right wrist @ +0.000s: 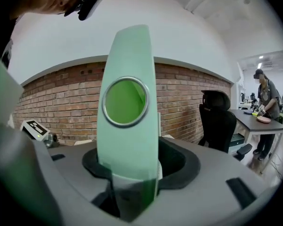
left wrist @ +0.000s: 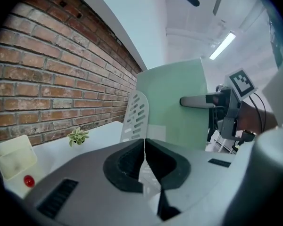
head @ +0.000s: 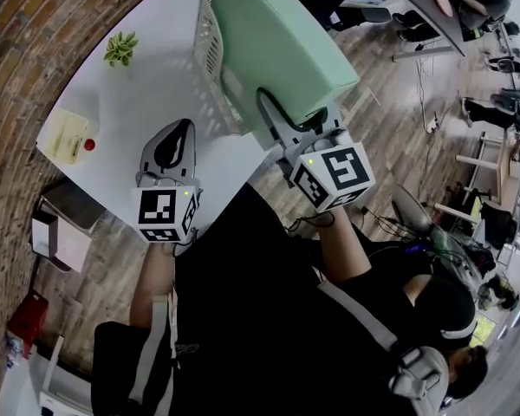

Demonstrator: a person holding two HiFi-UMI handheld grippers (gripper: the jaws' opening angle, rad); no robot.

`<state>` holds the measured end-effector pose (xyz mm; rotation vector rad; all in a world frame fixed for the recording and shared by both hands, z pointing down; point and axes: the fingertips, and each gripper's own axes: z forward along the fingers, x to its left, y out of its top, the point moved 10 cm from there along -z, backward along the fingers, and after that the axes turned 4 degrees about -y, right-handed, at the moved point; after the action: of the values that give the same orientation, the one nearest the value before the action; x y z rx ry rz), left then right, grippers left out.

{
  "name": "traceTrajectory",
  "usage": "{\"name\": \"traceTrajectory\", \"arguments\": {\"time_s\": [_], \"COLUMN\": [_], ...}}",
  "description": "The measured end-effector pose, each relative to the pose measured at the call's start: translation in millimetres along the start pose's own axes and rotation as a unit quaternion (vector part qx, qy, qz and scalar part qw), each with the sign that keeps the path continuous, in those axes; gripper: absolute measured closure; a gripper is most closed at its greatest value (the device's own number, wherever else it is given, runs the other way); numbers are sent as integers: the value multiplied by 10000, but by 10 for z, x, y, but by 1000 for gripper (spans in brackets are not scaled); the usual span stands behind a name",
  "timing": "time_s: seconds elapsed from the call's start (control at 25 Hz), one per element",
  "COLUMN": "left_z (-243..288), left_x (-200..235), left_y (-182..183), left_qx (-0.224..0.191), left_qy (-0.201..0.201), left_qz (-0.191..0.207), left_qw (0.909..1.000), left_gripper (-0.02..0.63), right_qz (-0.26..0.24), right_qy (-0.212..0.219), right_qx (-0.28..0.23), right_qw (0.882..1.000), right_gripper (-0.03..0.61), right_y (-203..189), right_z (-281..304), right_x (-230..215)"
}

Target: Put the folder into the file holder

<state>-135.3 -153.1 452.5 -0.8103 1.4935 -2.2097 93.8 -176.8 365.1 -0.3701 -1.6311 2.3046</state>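
A light green folder [head: 277, 50] stands upright in the white slotted file holder [head: 210, 50] on the white table [head: 147, 94]. My right gripper [head: 282, 115] reaches in from the table's near edge, its jaws on either side of the folder's spine. In the right gripper view the spine [right wrist: 127, 140] with its round finger hole fills the gap of the right gripper [right wrist: 132, 173], with a slim gap at the right pad. My left gripper [head: 180, 137] rests low over the table to the left of the holder, shut with nothing in it [left wrist: 145, 147]. From there I see the folder [left wrist: 172, 121] and holder [left wrist: 136, 117].
A small potted plant [head: 120, 48] stands at the table's far left beside the brick wall. A pale box with a red button [head: 69, 135] sits at the table's left corner. A black office chair [right wrist: 217, 121] and a person at a desk [right wrist: 264, 93] are to the right.
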Motion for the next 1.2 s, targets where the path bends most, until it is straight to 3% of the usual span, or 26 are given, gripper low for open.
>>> {"name": "traceTrajectory", "arguments": {"time_s": [0.24,0.36,0.4,0.56,0.88,1.2], "left_z": [-54,-74,-76,-79,-69,-10], "left_x": [-36,-57,-67,-125,-158,-232], "left_y": [0,-14,-20,-10,-15,36], "left_qx": [-5,4,12,31,101,160], "left_qy": [-3,6,6,11,105,163], "left_qz": [-35,-46,-48,-13,92,194], "left_qw": [10000,10000,10000,10000,9999,9996], "left_gripper": [586,586,586,586,586,586], "right_qz": [-108,-259,-236,65,581,652], "right_qy": [326,195,94,-283,-520,-437], "right_qx": [688,760,705,194,-1190,-1575], "right_qw": [9970,9966,9972,9994,9898,9844], "right_gripper": [322,368,406,442,448,448], "right_y": [26,44,38,-30,-204,-204], "right_z": [80,87,80,10,-199,-190], "right_x": [13,19,12,-45,-116,-149]}}
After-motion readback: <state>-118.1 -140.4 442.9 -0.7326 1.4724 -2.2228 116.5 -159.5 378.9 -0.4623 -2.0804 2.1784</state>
